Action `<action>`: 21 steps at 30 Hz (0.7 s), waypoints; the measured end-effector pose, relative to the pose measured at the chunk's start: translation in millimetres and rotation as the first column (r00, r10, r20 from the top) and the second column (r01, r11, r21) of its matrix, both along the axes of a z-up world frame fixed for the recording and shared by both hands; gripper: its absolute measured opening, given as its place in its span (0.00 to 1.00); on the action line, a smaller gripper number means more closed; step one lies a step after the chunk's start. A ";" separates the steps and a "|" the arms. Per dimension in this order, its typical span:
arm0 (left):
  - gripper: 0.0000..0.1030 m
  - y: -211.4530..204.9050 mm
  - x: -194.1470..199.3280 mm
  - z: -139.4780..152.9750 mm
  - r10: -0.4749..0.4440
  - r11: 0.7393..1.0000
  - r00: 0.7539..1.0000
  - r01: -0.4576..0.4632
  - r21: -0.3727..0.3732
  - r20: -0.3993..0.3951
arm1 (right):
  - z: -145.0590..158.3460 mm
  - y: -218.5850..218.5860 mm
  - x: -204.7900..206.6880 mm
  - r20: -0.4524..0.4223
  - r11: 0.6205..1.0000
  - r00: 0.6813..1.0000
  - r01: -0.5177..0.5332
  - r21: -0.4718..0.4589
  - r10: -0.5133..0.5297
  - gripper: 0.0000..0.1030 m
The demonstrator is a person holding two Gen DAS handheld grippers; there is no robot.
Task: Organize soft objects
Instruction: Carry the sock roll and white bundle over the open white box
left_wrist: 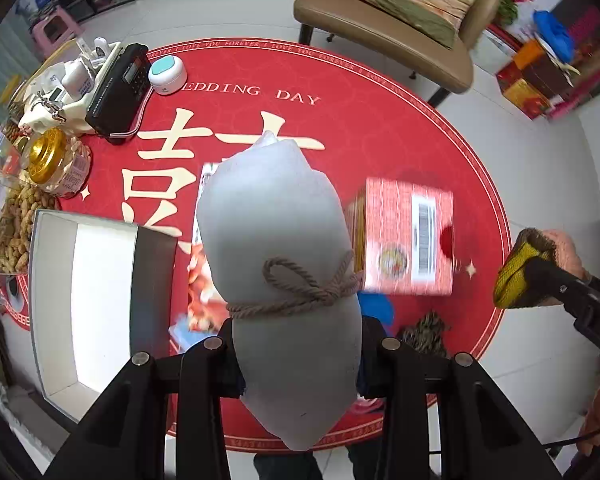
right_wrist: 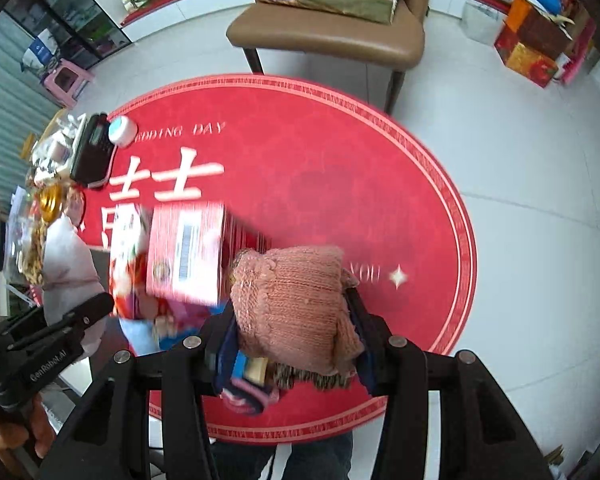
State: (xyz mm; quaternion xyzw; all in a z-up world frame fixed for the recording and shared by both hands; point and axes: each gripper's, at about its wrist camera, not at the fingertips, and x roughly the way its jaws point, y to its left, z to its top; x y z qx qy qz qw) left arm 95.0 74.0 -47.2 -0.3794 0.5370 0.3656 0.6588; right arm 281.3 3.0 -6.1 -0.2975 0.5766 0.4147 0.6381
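My left gripper (left_wrist: 298, 354) is shut on a white soft bundle (left_wrist: 278, 248) tied with a brown cord (left_wrist: 300, 288), held above the red round table (left_wrist: 380, 140). The bundle also shows in the right wrist view (right_wrist: 70, 268). My right gripper (right_wrist: 292, 340) is shut on a pink knitted piece (right_wrist: 296, 304) with a yellow lining, also in the left wrist view (left_wrist: 532, 268) at the right. An open white box (left_wrist: 96, 304) stands at the table's left. A patterned brown cloth (left_wrist: 424, 332) and a blue item (left_wrist: 374, 308) lie on the table beneath.
A red carton with a barcode (left_wrist: 408, 236) and a colourful packet (left_wrist: 200, 280) lie mid-table. A black radio (left_wrist: 118, 92), a round white case (left_wrist: 167, 74), a gold-lidded jar (left_wrist: 56, 164) and peanuts (left_wrist: 16, 228) crowd the left. A brown chair with a cushion (left_wrist: 392, 16) stands behind.
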 end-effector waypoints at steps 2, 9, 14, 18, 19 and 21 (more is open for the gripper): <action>0.38 11.1 6.2 -0.8 0.026 1.000 1.000 -0.026 -0.005 -0.011 | 1.2 13.1 7.2 0.003 1.000 1.000 -0.010 0.007 0.010 0.50; 0.38 35.7 15.4 -7.1 0.080 0.997 0.994 -0.081 -0.014 -0.071 | -2.4 60.1 24.7 -0.027 0.998 0.999 -0.045 0.041 0.047 0.50; 0.38 52.1 24.5 -2.7 0.102 0.995 0.992 -0.102 0.004 -0.081 | -7.2 82.8 31.4 -0.062 0.997 0.997 -0.049 0.055 0.053 0.50; 0.38 67.8 36.5 1.4 0.117 0.993 0.990 -0.116 0.025 -0.080 | -11.3 98.9 33.3 -0.095 0.996 0.994 -0.052 0.074 0.059 0.50; 0.38 70.8 38.7 2.3 0.120 0.993 0.990 -0.118 0.030 -0.080 | -12.2 104.1 33.2 -0.105 0.995 0.992 -0.057 0.083 0.066 0.50; 0.38 76.8 42.1 2.9 0.128 0.991 0.988 -0.126 0.037 -0.080 | -14.4 112.4 31.8 -0.123 0.993 0.989 -0.067 0.095 0.078 0.50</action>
